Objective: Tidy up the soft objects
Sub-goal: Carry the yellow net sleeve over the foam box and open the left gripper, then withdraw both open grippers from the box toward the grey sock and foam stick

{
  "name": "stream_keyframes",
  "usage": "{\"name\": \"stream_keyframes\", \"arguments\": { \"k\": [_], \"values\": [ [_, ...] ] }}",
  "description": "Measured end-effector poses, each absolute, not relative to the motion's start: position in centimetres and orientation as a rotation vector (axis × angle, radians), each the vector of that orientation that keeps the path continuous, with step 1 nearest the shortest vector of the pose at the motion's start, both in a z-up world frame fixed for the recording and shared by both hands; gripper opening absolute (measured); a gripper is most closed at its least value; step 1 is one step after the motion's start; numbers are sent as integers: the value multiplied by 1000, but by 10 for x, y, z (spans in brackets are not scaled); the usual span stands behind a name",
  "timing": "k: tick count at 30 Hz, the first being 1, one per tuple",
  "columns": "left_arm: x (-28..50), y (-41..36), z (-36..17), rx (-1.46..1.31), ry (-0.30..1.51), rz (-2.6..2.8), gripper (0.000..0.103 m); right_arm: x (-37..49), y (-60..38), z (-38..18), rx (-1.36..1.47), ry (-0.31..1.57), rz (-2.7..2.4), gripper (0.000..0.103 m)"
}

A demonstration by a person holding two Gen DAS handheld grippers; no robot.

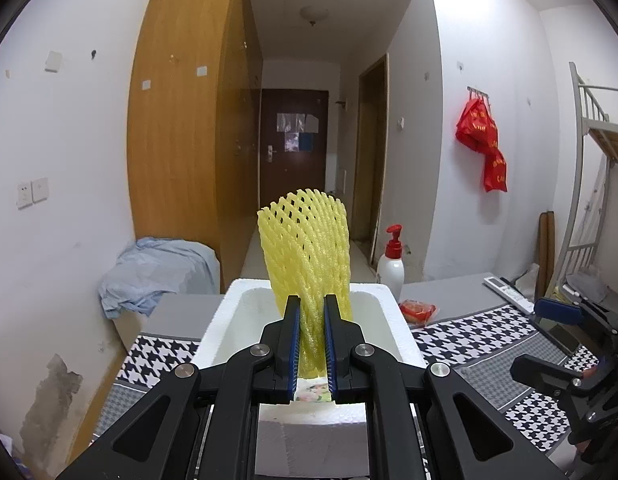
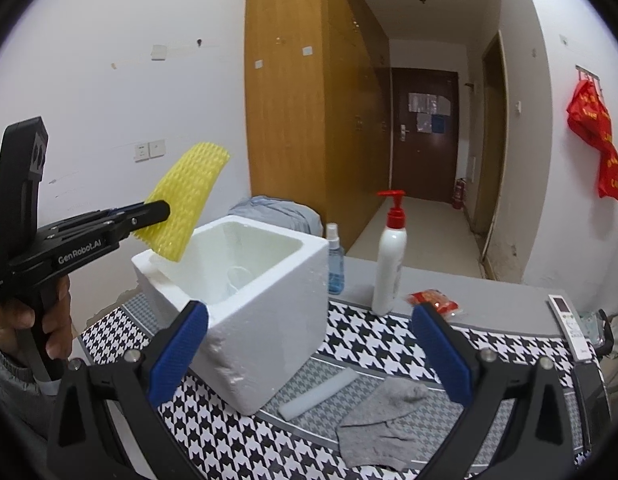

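My left gripper is shut on a yellow foam net sleeve and holds it upright above the near rim of a white styrofoam box. The right wrist view shows the left gripper gripping the sleeve over the box's left corner. My right gripper is open and empty, low over the table in front of the box. A grey sock and a pale foam strip lie on the houndstooth cloth between its fingers.
A white pump bottle, a blue spray bottle, a red packet and a remote control stand behind and right of the box. A blue cloth heap lies by the wardrobe.
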State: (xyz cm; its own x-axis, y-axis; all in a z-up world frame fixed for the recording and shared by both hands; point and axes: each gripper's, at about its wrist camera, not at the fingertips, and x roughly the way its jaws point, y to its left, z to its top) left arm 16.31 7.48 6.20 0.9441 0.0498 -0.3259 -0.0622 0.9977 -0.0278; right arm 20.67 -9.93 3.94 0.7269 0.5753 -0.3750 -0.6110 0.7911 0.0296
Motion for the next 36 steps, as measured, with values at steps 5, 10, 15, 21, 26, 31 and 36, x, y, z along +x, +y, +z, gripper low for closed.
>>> {"name": "stream_keyframes", "arguments": {
  "k": [5, 10, 15, 21, 26, 31, 36],
  "values": [
    [171, 74, 58, -31, 338, 57, 12, 208, -108, 37, -81, 390, 629, 103],
    [180, 74, 52, -25, 363, 70, 30, 208, -116, 38, -69, 389, 605, 103],
    [177, 75, 55, -39, 318, 88, 82, 211, -120, 37, -60, 395, 586, 103],
    [171, 70, 57, -41, 291, 79, 98, 211, -125, 36, -51, 397, 573, 103],
    [167, 70, 61, -56, 284, 67, 102, 209, -124, 36, -52, 396, 571, 103],
    [158, 63, 65, -46, 279, 63, 102, 203, -125, 35, -58, 392, 569, 103],
    [149, 48, 69, -34, 256, 39, 102, 196, -135, 37, -44, 382, 553, 103]
  ]
}}
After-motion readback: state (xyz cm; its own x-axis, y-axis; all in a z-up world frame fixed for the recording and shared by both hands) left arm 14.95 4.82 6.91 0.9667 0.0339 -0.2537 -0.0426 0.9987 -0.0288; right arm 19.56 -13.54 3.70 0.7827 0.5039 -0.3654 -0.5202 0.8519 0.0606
